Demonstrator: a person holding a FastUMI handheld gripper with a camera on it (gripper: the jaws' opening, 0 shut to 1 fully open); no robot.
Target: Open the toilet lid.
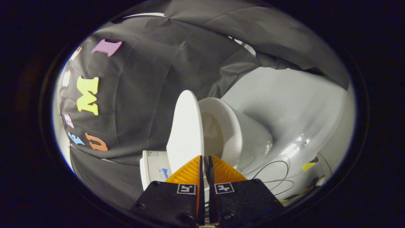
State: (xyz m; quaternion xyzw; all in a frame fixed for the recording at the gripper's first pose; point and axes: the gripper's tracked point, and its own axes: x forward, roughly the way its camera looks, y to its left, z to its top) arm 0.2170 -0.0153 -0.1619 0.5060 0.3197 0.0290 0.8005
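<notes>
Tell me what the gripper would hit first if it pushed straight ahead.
Probably the raised toilet lid: the gripper, jaws nearly closed with a thin gap, points at the lid's near edge, with the bowl right beside it. Depth is unclear.

I'm looking straight along my claw (205,160) at the toilet lid (186,133), and it's standing raised, well up off the toilet bowl (229,126). It's showing me a smooth, plain white oval face, narrowing to a rounded top, and it's leaning only slightly away from the bowl's open mouth. The view is rolled, so the whole toilet is appearing tipped over. The lid's lower edge is sitting right at my fingertips (193,167), which are pressed nearly together with a thin slit between them; I can't tell whether they're pinching the lid's edge or just touching it. The bowl's glossy white rim is gaping open just beyond the lid.
</notes>
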